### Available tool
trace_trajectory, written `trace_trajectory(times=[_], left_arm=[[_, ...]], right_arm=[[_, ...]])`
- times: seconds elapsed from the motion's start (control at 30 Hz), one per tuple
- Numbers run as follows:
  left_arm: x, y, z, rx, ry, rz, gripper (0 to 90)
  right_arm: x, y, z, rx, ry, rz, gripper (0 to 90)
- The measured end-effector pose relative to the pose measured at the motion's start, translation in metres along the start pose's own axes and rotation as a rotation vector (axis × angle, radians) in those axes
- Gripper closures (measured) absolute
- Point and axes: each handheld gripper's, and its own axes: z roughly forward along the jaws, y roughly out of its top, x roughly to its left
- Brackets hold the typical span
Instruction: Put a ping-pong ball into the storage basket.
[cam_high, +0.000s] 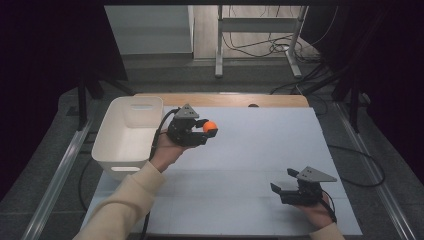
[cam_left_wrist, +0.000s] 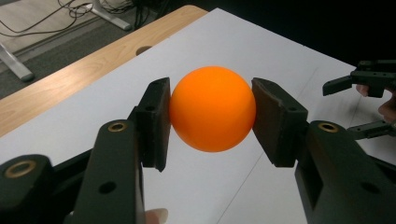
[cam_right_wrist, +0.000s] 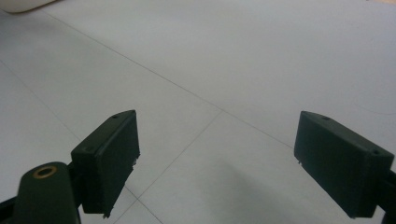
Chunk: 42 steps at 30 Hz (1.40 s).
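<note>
An orange ball (cam_high: 210, 126) is held above the white table sheet (cam_high: 250, 150), just right of the white bin. My left gripper (cam_high: 207, 128) is shut on it; in the left gripper view the ball (cam_left_wrist: 213, 108) sits squeezed between both black pads (cam_left_wrist: 158, 120). My right gripper (cam_high: 283, 181) rests low near the front right of the sheet, held by a hand, open with nothing between its jaws. In the right gripper view its gripper (cam_right_wrist: 217, 163) looks across bare white sheet. The right gripper (cam_left_wrist: 359, 105) also appears far off in the left gripper view.
A white plastic bin (cam_high: 128, 136) stands at the left edge of the table, its inside showing nothing. A wooden table edge (cam_high: 225, 100) runs behind the sheet. Cables and metal desk legs (cam_high: 260, 45) lie on the floor beyond.
</note>
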Motion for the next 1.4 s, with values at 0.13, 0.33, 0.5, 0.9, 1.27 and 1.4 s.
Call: trace_trajectory(times=[0.13,0.33,0.5,0.9,1.27,1.4], left_arm=[[0.002,0.002,-0.004,-0.006,0.012,0.000,50.3],[0.007,0.005,-0.009,-0.020,0.025,-0.007,50.3],[0.012,0.007,-0.014,-0.027,0.040,-0.012,50.3],[0.024,0.008,-0.029,-0.046,0.086,-0.030,50.3],[0.035,0.006,-0.042,-0.054,0.126,-0.053,50.3],[0.040,0.004,-0.047,-0.055,0.141,-0.062,50.3]], right_arm=[[0.000,0.000,0.000,0.001,0.000,0.000,14.6],[0.000,0.000,0.000,0.003,0.002,0.001,14.5],[0.000,0.000,0.000,0.004,0.001,0.003,14.5],[0.000,0.000,0.000,0.003,0.001,0.004,14.6],[0.000,0.000,0.001,0.004,0.001,0.003,14.5],[0.000,0.000,0.001,0.004,0.001,0.003,14.6]])
